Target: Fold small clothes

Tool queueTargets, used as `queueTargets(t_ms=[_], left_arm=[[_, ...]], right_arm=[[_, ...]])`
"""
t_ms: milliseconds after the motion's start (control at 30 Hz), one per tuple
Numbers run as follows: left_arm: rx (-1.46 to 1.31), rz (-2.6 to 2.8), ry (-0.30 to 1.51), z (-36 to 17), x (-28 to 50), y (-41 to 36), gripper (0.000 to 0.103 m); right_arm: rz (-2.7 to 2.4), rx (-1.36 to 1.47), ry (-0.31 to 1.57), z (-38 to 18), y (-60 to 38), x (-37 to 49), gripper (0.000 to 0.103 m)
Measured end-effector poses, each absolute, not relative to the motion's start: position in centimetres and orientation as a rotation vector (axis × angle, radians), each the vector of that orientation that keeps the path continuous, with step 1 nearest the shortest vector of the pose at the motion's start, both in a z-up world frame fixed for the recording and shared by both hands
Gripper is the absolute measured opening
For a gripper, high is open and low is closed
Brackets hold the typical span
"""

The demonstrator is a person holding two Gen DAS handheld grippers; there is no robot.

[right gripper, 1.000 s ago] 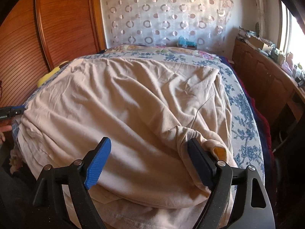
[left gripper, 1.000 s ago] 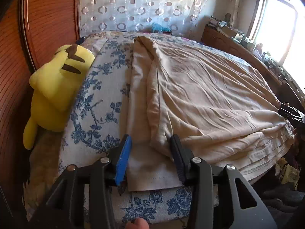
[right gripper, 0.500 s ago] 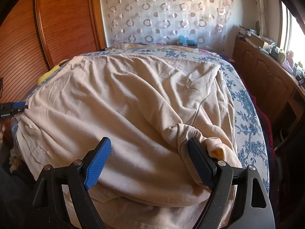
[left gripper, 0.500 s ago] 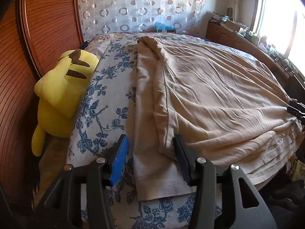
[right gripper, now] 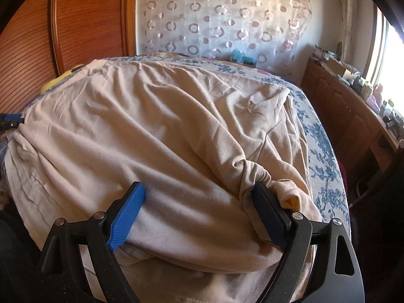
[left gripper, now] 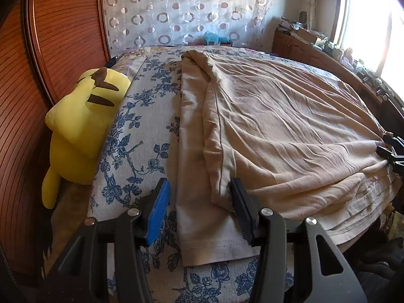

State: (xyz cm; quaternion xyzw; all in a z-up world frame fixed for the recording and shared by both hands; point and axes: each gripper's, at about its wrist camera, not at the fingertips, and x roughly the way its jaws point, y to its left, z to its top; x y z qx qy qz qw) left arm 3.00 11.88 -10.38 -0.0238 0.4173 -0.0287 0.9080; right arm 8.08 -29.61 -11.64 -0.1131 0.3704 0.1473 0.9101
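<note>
Across the floral bedspread (left gripper: 141, 136), a creased beige garment (left gripper: 277, 131), one edge folded over.

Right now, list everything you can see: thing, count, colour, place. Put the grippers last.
beige garment: one, beige, spread across the bed, its near left strip folded inward.
bedspread: one, white with blue flowers, under the garment.
plush toy: one, yellow with brown marks, at the bed's left edge against the wardrobe.
wardrobe: one, reddish-brown wood, left of the bed.
curtain: one, white with ring pattern, behind the bed.
sideboard: one, brown wood, under the window at right, cluttered on top.
left gripper: one, black with a blue pad, open over the garment's near left hem.
right gripper: one, black with a blue pad, jaws opening, straddling a bunched fold.
</note>
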Motion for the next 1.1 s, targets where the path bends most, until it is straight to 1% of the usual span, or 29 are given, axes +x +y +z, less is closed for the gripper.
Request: queueTargets(t_ms=[400, 433, 467, 500, 533, 567, 600, 733, 867, 1100], left_arm=[[-0.106, -0.128, 0.846, -10.4, 3.0, 11.6, 0.049], [-0.098, -0.13, 0.844, -10.4, 3.0, 11.4, 0.045], [-0.09, -0.133, 0.838, -10.4, 3.0, 11.3, 0.04], [-0.086, -0.145, 0.833, -10.3, 3.0, 11.2, 0.026], [-0.087, -0.16, 0.828, -10.3, 2.9, 11.1, 0.018], [-0.085, -0.168, 0.824, -10.3, 2.9, 11.0, 0.013], [-0.076, -0.168, 0.82, -10.3, 2.8, 10.9, 0.003], [-0.103, -0.201, 0.758, -9.1, 2.0, 10.4, 0.001], [-0.123, -0.243, 0.68, -6.6, 1.8, 9.3, 0.001], [-0.046, -0.384, 0.563, -1.2, 2.8, 3.7, 0.001]], right_arm=[[0.302, -0.221, 0.763, -11.7, -29.7, 8.2, 0.09], [0.302, -0.221, 0.763, -11.7, -29.7, 8.2, 0.09], [0.302, -0.222, 0.763, -11.7, -29.7, 8.2, 0.09], [0.302, -0.222, 0.763, -11.7, -29.7, 8.2, 0.09], [0.302, -0.222, 0.762, -11.7, -29.7, 8.2, 0.09], [0.302, -0.222, 0.762, -11.7, -29.7, 8.2, 0.09], [0.302, -0.222, 0.763, -11.7, -29.7, 8.2, 0.09], [0.303, -0.222, 0.762, -11.8, -29.7, 8.2, 0.09], [0.303, -0.226, 0.763, -11.7, -29.7, 8.1, 0.09], [0.305, -0.153, 0.731, -9.3, -32.0, 7.3, 0.087]])
